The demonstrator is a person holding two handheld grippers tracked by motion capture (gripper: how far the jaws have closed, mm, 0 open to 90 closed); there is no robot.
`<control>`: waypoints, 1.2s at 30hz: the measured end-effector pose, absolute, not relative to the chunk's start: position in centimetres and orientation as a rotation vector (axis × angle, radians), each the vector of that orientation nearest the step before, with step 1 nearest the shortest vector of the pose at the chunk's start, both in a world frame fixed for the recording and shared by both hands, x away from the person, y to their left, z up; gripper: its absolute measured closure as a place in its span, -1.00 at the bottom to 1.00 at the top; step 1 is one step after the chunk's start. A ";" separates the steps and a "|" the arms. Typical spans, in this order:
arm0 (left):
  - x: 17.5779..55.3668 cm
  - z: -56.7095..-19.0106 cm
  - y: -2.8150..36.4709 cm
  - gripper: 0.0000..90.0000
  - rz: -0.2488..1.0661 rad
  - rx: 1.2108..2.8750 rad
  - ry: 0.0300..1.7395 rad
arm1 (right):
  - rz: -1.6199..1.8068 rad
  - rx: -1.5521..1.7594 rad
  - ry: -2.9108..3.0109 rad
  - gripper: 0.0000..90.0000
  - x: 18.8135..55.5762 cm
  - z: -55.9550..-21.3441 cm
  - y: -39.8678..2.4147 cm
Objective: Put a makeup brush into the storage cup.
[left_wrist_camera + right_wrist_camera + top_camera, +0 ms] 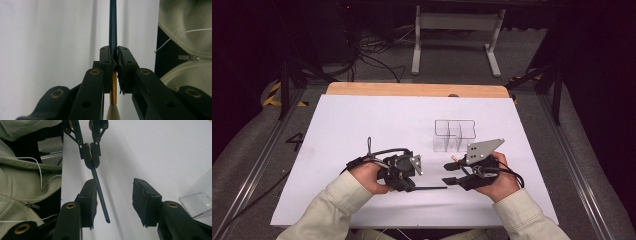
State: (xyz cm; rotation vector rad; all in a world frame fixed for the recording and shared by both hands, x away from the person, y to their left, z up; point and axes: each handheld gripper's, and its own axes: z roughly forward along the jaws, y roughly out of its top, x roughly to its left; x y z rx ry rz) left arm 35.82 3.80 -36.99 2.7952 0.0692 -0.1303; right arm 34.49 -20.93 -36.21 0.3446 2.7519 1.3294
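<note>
A thin paintbrush [432, 188] with a dark blue handle [113, 22], a gold ferrule [113, 87] and pale bristles is pinched in my left gripper [115, 50], low over the white sheet. My left gripper [412, 186] is shut on the brush just ahead of the ferrule. The handle [101, 197] points toward my right gripper [114, 182], and its free end lies between that gripper's jaws, close beside one pad. Those jaws stand apart and do not press on the handle. In the high view my right gripper [449, 172] faces the left one across a short gap.
A clear plastic organizer [454, 134] with several compartments stands just beyond the right gripper, its corner [200, 202] also in the right gripper view. The white sheet [362, 125] covers the table; a wooden edge [412, 89] runs along the far side. The person's jacket [22, 177] is nearby.
</note>
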 end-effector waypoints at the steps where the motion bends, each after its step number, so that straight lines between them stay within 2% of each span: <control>1: 35.7 -37.0 3.7 0.84 -0.129 2.795 0.074 | 1.313 0.343 2.778 0.25 34.6 -36.2 -20.6; 13: 35.4 -37.2 2.4 0.84 -0.112 2.800 0.036 | 1.209 0.325 2.879 0.39 34.8 -36.9 -19.0; 30: 34.8 -37.1 2.1 0.84 -0.089 2.792 0.001 | 1.094 0.283 2.944 0.37 34.8 -37.9 -17.7; 36: 34.8 -37.2 1.9 0.84 -0.084 2.791 -0.012 | 1.056 0.260 2.977 0.43 34.7 -38.4 -17.0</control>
